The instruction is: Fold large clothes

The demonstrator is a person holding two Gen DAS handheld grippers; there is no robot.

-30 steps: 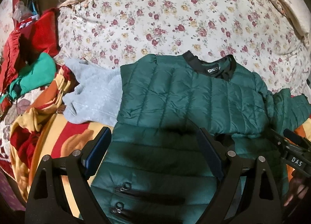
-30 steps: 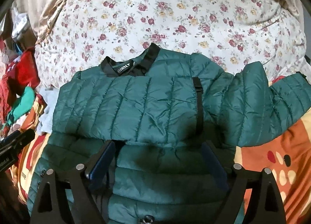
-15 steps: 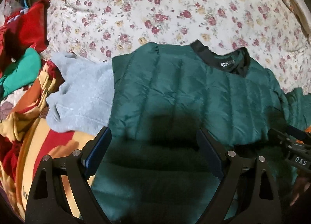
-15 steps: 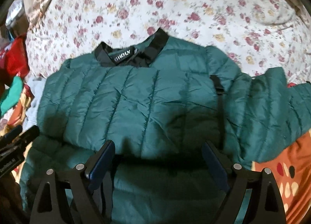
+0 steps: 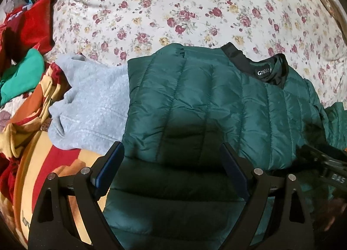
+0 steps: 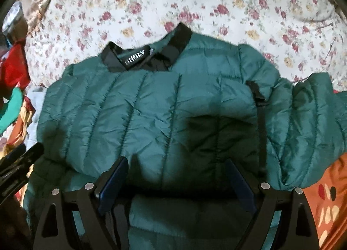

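Jacket: green quilted jacket [image 5: 195, 102] lies on the bed's floral sheet [image 5: 173, 7], collar toward the far edge, folded across.
Left gripper [image 5: 171, 163]: jaws released, above jacket.
Right gripper [image 6: 177, 176]: jaws released, above jacket.
Beside: grey sweater [image 5: 91, 107].

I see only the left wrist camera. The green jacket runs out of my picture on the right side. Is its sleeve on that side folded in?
Observer: No. In the right wrist view that sleeve lies spread out to the side of the green jacket, not folded over it.
Operator: What is under the sleeve there?
Observer: Its lower edge rests on an orange cloth with pale and dark spots. The cuff is out of the picture.
Operator: Does the right gripper hold anything?
Observer: No. The right gripper is open over the jacket's folded edge, with nothing pinched between its pads.
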